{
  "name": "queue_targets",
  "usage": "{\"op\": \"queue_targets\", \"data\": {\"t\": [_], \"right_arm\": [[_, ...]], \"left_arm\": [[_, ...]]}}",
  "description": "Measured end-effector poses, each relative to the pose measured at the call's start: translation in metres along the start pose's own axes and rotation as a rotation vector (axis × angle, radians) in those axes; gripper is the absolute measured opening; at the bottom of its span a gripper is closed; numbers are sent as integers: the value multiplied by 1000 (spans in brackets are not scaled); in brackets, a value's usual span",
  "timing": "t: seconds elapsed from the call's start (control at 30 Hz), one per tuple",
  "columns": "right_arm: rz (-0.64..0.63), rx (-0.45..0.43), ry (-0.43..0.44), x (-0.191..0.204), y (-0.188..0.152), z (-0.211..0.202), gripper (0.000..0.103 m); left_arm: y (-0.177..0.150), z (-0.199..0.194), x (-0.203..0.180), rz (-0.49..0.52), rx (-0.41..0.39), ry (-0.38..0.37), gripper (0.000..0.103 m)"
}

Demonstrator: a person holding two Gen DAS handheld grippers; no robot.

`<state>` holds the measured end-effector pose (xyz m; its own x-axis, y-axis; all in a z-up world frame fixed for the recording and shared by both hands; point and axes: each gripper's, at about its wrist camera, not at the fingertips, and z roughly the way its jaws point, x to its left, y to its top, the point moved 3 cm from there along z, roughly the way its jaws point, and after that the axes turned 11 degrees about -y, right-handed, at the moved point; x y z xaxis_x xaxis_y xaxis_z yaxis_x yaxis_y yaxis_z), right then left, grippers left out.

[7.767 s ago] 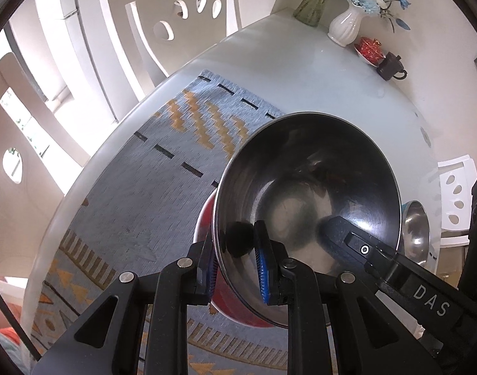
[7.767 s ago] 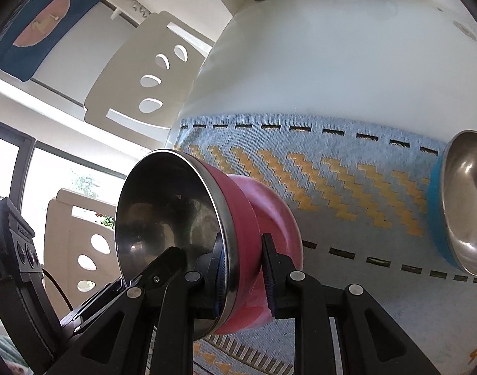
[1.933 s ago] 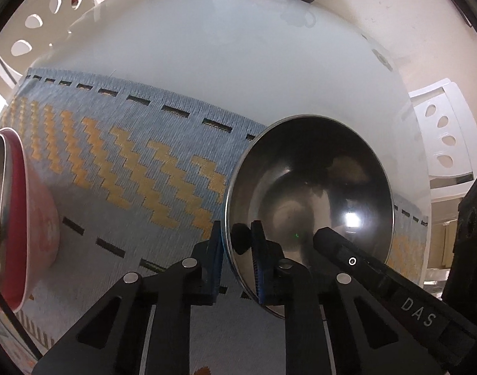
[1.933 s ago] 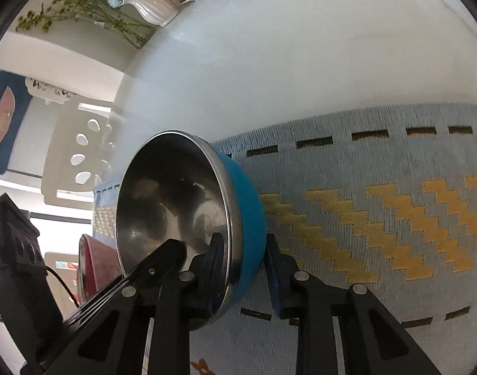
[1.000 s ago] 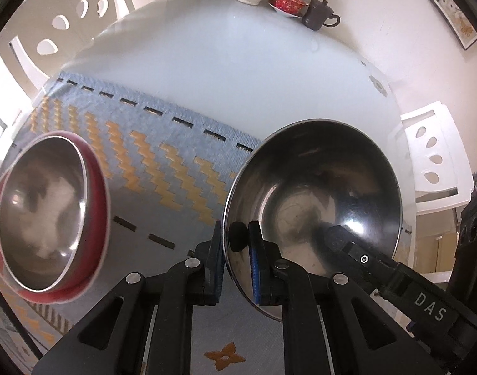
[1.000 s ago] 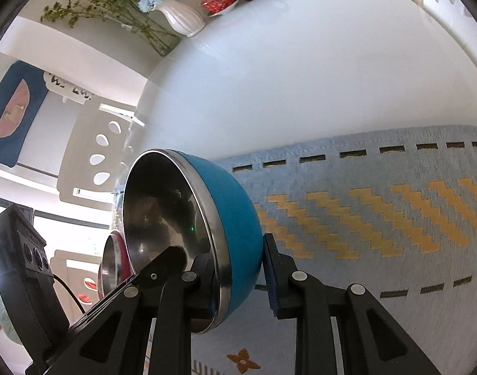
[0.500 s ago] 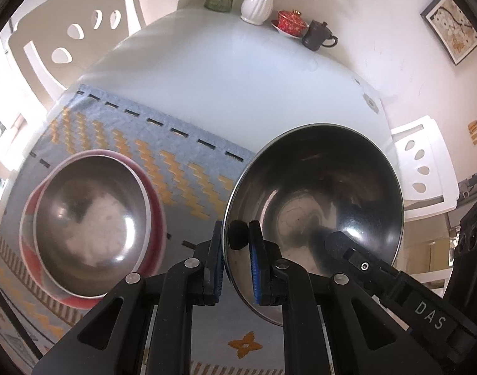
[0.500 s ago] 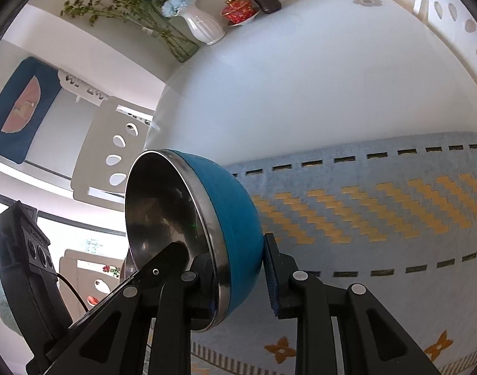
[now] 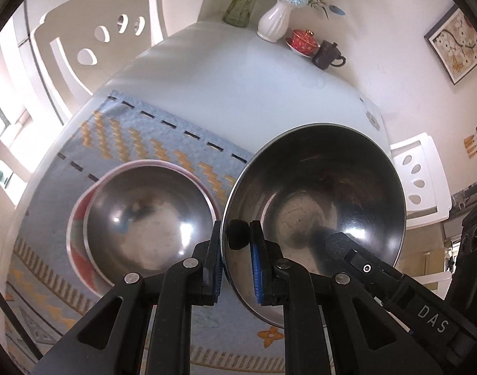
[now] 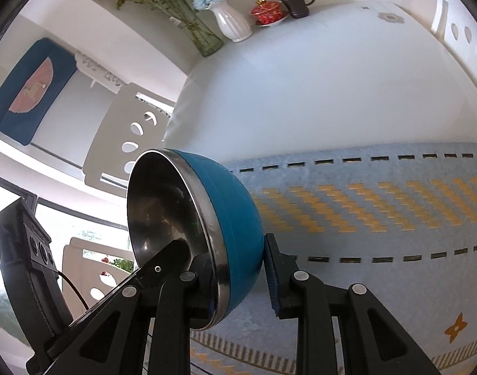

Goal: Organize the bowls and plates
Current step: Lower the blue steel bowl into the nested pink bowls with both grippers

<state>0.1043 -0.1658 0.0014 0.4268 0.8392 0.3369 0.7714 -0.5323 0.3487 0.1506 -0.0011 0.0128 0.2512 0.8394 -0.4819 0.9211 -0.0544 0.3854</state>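
Note:
A blue bowl (image 10: 235, 218) with a steel inside (image 9: 316, 215) hangs tilted above the mat, held by both grippers. My left gripper (image 9: 235, 247) is shut on its near rim, one pad inside and one outside. On the opposite rim my right gripper (image 10: 238, 284) is shut too; its inner finger (image 9: 357, 259) shows inside the bowl in the left wrist view. A red bowl (image 9: 78, 250) with a second steel-lined bowl (image 9: 147, 218) nested in it rests on the mat, just left of the held bowl.
A blue mat (image 10: 379, 206) with yellow zigzags covers the near part of the white table (image 9: 238, 81). A white vase (image 9: 274, 22), a glass vase (image 9: 238, 9), a red lidded cup (image 9: 302, 39) and a dark teapot (image 9: 327, 54) stand at the far edge. White chairs (image 9: 97, 40) surround the table.
Both grippers have carried the blue bowl up and leftward across the mat. The nested red bowls have come from the left edge to right beside the held bowl.

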Motion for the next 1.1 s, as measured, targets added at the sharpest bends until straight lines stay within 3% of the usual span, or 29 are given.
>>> {"op": "queue_targets", "data": {"t": [0.7, 1.1], "right_arm": [[-95, 21, 19, 86, -18, 15, 26], [-108, 61, 30, 104, -28, 35, 27]], "left_arm": [[12, -41, 67, -61, -39, 27, 14], [7, -41, 97, -88, -24, 42, 15]]}}
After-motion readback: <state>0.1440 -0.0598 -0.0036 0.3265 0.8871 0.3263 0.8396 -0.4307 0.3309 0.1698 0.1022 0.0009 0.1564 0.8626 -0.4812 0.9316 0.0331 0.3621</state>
